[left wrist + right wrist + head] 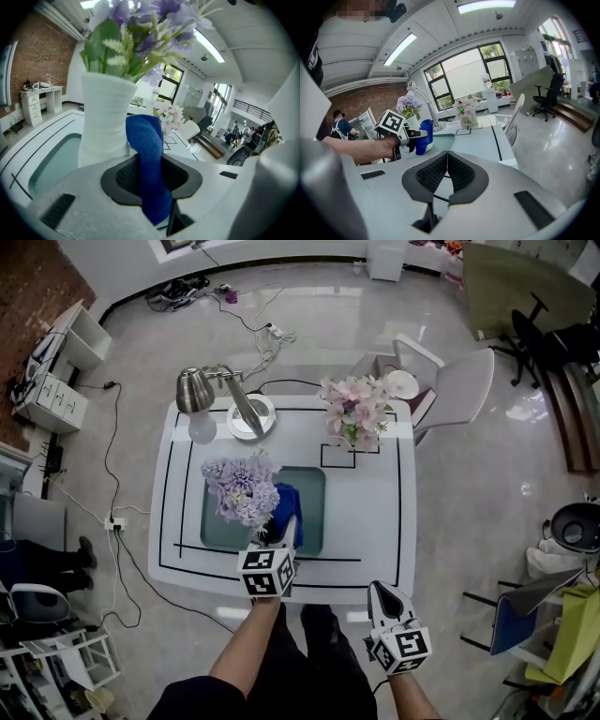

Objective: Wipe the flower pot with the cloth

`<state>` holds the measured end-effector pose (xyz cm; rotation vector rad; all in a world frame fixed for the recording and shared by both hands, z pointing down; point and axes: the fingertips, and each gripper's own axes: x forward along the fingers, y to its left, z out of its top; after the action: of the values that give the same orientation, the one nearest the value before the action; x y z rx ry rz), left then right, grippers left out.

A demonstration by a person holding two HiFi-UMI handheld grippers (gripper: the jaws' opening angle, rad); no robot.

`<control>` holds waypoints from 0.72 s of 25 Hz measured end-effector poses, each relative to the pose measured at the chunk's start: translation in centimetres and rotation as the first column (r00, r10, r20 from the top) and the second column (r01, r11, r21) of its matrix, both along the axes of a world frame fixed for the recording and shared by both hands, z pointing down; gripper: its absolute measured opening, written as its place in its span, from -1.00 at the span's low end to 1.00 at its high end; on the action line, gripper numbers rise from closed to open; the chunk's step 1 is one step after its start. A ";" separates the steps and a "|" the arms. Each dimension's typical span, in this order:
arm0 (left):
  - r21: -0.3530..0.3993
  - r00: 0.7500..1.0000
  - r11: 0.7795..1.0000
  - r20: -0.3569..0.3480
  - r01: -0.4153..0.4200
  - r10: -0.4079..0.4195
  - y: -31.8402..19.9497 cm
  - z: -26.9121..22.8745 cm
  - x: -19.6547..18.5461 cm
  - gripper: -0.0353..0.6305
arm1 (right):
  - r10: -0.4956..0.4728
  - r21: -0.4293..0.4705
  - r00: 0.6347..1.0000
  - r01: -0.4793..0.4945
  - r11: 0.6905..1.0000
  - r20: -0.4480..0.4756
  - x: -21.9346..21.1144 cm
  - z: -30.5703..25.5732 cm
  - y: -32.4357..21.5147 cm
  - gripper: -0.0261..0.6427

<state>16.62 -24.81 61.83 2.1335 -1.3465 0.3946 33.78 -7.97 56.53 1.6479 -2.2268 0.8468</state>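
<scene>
Left gripper point(283, 526) clenched on a blue cloth point(149, 159), upper end of the cloth right against the white flower pot point(104, 126) of purple flowers, upright on the green panel point(311, 517) mid white table point(380, 521). Right gripper point(446, 164) clamped together, empty, near the table's front edge, well apart from the pot

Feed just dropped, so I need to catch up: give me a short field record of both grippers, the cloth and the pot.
left gripper: shut on blue cloth
blue cloth: stands between the jaws, at the pot's right side
flower pot: white, upright, purple flowers, on the teal panel of the table
right gripper: shut, empty, by the table's near edge
</scene>
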 end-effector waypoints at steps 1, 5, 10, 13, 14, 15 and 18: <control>-0.026 1.000 1.000 -0.010 0.005 -0.006 0.1 0.6 0.1 -0.54 | 0.006 -0.002 1.000 -0.006 1.000 0.000 0.3 0.1 0.0 -0.89; -0.120 0.999 0.993 -0.043 0.000 -0.006 0.7 2.9 0.8 -0.54 | 0.022 -0.005 1.000 -0.022 1.000 0.007 1.0 0.3 0.0 -0.89; -0.182 0.982 0.980 -0.184 -0.078 0.044 2.4 2.9 2.9 -0.54 | 0.036 0.000 0.999 -0.036 0.999 0.023 1.3 0.1 0.2 -0.89; -0.092 0.971 0.981 -0.186 -0.168 0.149 4.1 0.8 4.4 -0.54 | 0.048 0.007 0.998 -0.048 0.999 0.032 1.2 -0.1 0.1 -0.89; -0.055 0.968 0.979 -0.170 -0.195 0.184 4.7 0.0 4.7 -0.54 | 0.047 0.012 0.998 -0.047 0.999 0.033 1.0 -0.2 0.0 -0.89; -0.016 0.965 0.975 -0.146 -0.221 0.216 5.5 -0.8 4.9 -0.54 | 0.041 0.017 0.999 -0.042 0.999 0.036 0.6 -0.4 -0.1 -0.89; 0.073 0.951 0.953 -0.073 -0.295 0.300 8.1 -2.8 4.8 -0.54 | -0.004 0.016 0.998 0.003 1.000 0.064 -1.6 -0.9 0.1 -0.89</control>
<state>21.46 -16.68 59.04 2.3849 -1.0029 0.3812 32.22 -7.87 55.60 1.6452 -2.2839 0.8955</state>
